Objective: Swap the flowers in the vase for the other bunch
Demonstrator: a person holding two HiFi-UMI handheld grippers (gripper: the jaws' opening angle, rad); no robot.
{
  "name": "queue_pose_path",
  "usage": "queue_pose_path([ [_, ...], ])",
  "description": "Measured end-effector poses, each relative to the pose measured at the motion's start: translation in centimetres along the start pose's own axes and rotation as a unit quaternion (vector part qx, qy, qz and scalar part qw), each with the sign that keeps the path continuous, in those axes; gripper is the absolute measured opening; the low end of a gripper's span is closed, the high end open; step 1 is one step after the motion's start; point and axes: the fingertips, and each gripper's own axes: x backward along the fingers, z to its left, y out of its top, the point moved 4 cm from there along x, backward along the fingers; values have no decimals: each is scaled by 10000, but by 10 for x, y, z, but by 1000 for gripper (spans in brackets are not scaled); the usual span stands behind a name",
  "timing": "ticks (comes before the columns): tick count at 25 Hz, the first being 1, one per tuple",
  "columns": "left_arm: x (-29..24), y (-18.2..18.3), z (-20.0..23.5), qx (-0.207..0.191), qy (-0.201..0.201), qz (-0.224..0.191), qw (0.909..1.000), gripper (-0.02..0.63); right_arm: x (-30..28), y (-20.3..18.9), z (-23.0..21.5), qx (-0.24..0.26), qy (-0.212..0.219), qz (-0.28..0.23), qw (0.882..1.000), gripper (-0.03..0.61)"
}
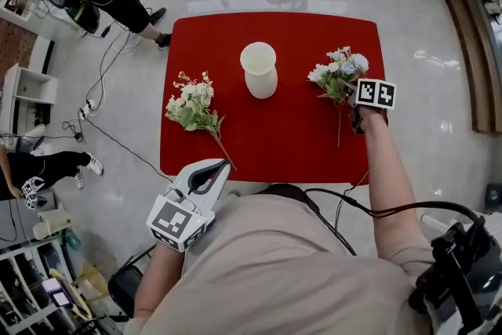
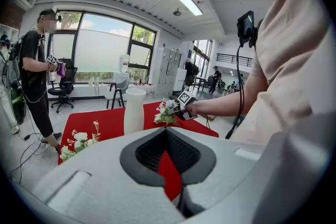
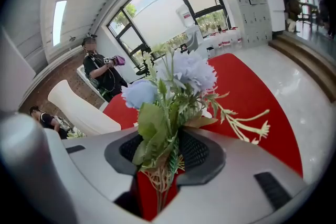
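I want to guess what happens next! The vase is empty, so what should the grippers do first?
Probably slide the right gripper back off the blue bunch: its jaws stand loose around the stems, and that bunch seems to lie on the red table. The vase is empty; the white bunch waits.

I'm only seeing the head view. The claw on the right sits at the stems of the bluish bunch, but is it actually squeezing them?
Observer: It doesn't look so. In the right gripper view the stems run between the pads of the right claw, with red tablecloth showing beside them.
Operator: Is anything in the other claw?
Observer: No. The left gripper view shows the left claw with its tips together and only tablecloth behind them.
Operator: Is the vase really empty?
Observer: Seen from the side in the left gripper view, the vase stands upright with nothing rising from its mouth.
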Motion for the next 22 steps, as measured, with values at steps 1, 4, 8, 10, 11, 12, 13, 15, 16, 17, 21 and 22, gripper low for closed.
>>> queue_pose_path([
  [1, 1, 1, 0, 0, 9, -8, 10000, 8, 1, 0, 0, 24, -20, -29, 10000, 169],
  [4, 4, 0, 1, 38, 27, -34, 10000, 8, 4, 0, 2, 136, -74, -95, 9998, 202],
  [8, 8, -2, 1, 67, 9, -64, 10000, 8, 4, -2, 7, 239, -130, -158, 9995, 256],
  [10, 11, -2, -1, 50, -10, -82, 10000, 8, 8, -3, 10, 269, -170, -190, 9993, 270],
  [11, 12, -2, -3, 35, -21, -93, 9999, 8, 11, -4, 11, 281, -194, -214, 9992, 276],
  [12, 14, -1, -5, 16, -30, -101, 9999, 8, 14, -4, 12, 295, -220, -240, 9990, 279],
  [13, 17, -1, -6, -3, -36, -108, 9999, 8, 18, -3, 13, 316, -249, -264, 9988, 285],
  [15, 21, -1, -9, -23, -40, -119, 9999, 8, 25, -3, 15, 366, -296, -310, 9984, 295],
  [16, 23, -2, -9, -26, -39, -125, 9999, 8, 28, -3, 16, 382, -311, -335, 9982, 295],
  [17, 25, -5, -9, -27, -39, -131, 9999, 8, 30, -3, 17, 392, -331, -366, 9980, 295],
  [21, 33, -13, -9, -12, -66, -169, 9998, 8, 40, -5, 22, 427, -461, -521, 9967, 295],
  [22, 36, -15, -9, -13, -80, -185, 9998, 8, 43, -6, 23, 441, -498, -556, 9962, 295],
])
